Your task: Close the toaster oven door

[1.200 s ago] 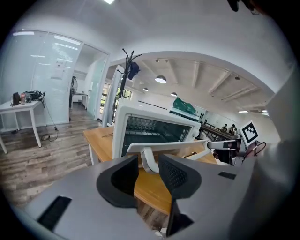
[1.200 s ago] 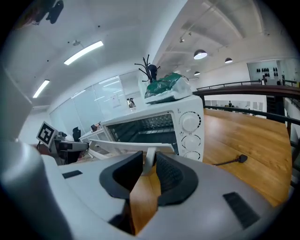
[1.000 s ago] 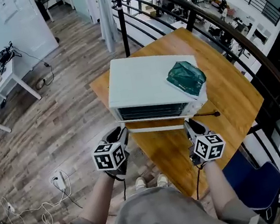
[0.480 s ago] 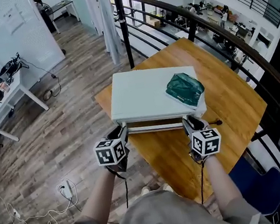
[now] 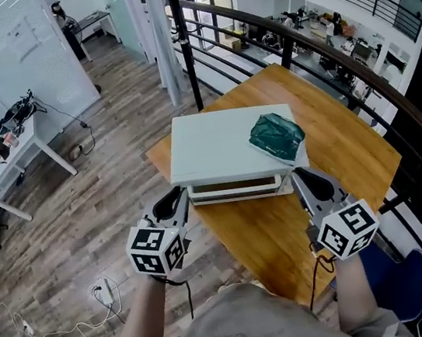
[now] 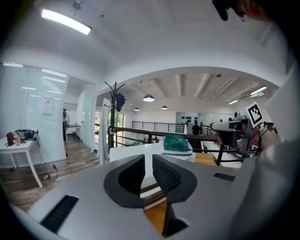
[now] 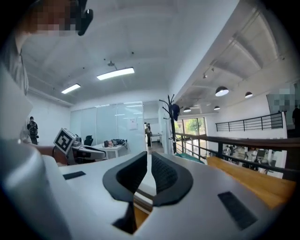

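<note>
The white toaster oven (image 5: 228, 152) stands on the wooden table (image 5: 348, 139) with its front door (image 5: 238, 189) up against the body. A crumpled green bag (image 5: 277, 136) lies on its top. My left gripper (image 5: 177, 202) hangs just off the oven's front left corner, touching nothing. Its jaws are closing, a thin slit still between them, with nothing inside (image 6: 147, 164). My right gripper (image 5: 305, 183) is off the front right corner, jaws closing to a near touch and empty (image 7: 148, 164). The oven (image 6: 136, 152) and bag (image 6: 176, 143) show beyond the left jaws.
A black metal railing (image 5: 373, 73) curves round the table's far and right sides. A white desk (image 5: 16, 150) stands on the wood floor at the left. Cables and a power strip (image 5: 103, 286) lie on the floor near my feet.
The oven door has swung up from half open to shut against the body. Both grippers have drawn back from the door's corners, and their jaws have narrowed.
</note>
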`<state>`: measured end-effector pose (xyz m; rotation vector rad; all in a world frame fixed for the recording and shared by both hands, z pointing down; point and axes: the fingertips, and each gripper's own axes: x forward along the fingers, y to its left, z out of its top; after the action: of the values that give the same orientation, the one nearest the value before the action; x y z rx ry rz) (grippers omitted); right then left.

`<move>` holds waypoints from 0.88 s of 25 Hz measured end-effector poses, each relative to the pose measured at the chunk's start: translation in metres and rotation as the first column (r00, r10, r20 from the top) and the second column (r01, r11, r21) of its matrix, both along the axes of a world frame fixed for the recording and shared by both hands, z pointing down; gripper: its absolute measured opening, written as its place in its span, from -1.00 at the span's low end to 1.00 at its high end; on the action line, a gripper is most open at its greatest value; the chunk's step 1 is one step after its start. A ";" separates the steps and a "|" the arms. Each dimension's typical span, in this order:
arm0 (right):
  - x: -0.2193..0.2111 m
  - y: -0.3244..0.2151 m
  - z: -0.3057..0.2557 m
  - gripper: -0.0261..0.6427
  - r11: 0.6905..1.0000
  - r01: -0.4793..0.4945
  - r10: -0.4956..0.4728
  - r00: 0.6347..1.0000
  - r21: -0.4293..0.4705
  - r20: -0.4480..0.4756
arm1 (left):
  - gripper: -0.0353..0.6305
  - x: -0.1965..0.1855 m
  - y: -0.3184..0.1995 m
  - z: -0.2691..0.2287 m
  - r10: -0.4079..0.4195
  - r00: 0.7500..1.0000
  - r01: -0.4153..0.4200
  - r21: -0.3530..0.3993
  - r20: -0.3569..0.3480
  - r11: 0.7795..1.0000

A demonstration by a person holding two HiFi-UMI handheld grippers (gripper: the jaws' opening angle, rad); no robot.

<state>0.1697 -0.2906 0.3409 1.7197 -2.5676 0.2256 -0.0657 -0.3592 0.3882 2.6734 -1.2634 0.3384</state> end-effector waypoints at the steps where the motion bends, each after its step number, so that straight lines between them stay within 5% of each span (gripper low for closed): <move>1: -0.002 0.006 -0.017 -0.77 0.999 0.007 -0.007 1.000 0.040 -0.001 | -0.71 0.003 0.004 -0.016 0.014 1.000 -0.014 0.037 -0.001 0.999; 12: -0.038 0.075 -0.127 -0.79 0.958 0.049 -0.034 0.998 0.283 -0.059 | -0.72 0.008 0.066 -0.152 0.124 0.992 -0.106 0.357 -0.027 0.928; 17: -0.043 0.094 -0.130 -0.79 0.956 0.047 -0.031 0.998 0.290 -0.060 | -0.73 0.003 0.085 -0.160 0.117 0.993 -0.100 0.383 -0.022 0.918; 22: -0.052 0.097 -0.110 -0.79 0.970 0.064 -0.049 0.997 0.234 -0.067 | -0.73 0.004 0.094 -0.136 0.115 0.993 -0.103 0.321 -0.017 0.941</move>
<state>0.1175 -0.1932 0.2311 1.6891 -2.6867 -0.1391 -0.0622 -0.2652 0.2522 3.0135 -1.2572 0.1046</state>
